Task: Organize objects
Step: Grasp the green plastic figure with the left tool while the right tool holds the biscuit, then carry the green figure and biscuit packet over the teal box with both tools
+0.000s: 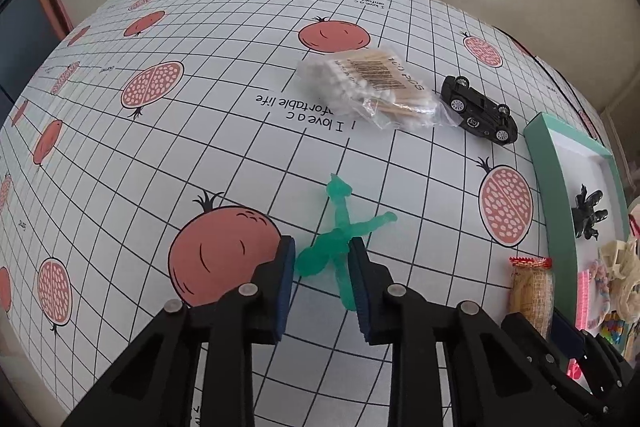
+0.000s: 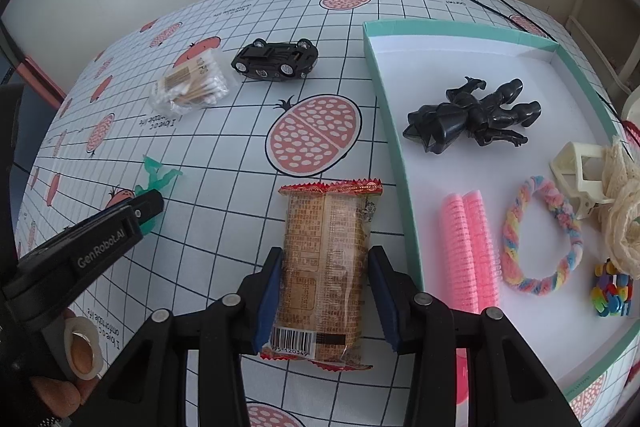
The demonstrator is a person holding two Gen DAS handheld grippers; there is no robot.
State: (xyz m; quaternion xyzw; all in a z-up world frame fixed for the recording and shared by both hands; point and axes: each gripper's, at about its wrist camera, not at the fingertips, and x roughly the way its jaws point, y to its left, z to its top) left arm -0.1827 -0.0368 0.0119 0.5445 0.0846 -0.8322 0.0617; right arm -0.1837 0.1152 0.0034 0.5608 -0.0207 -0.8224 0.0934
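The green figure [image 1: 340, 235] is seen low in the centre of the left wrist view, lying on the tablecloth [image 1: 224, 147], and it is straddled by the left gripper [image 1: 322, 259], whose blue pads are spread at either side of the body, the right pad touching it and the left just beside it. In the right wrist view the snack pack [image 2: 326, 267] is framed bottom centre by the right gripper [image 2: 326, 291], its fingers parted along both long edges; whether the wrapper is actually pressed cannot be told. To the right, the teal tray [image 2: 394, 115] is filled with a black figure [image 2: 468, 115], pink rollers [image 2: 468, 251], a pastel braided ring [image 2: 540, 231], a cream clip [image 2: 576, 175] and colourful beads [image 2: 612, 293]. Toward the upper left, a black toy car [image 2: 276, 61] is found overturned, wheels up, with a bag of cotton swabs [image 2: 190, 87] just beside it.
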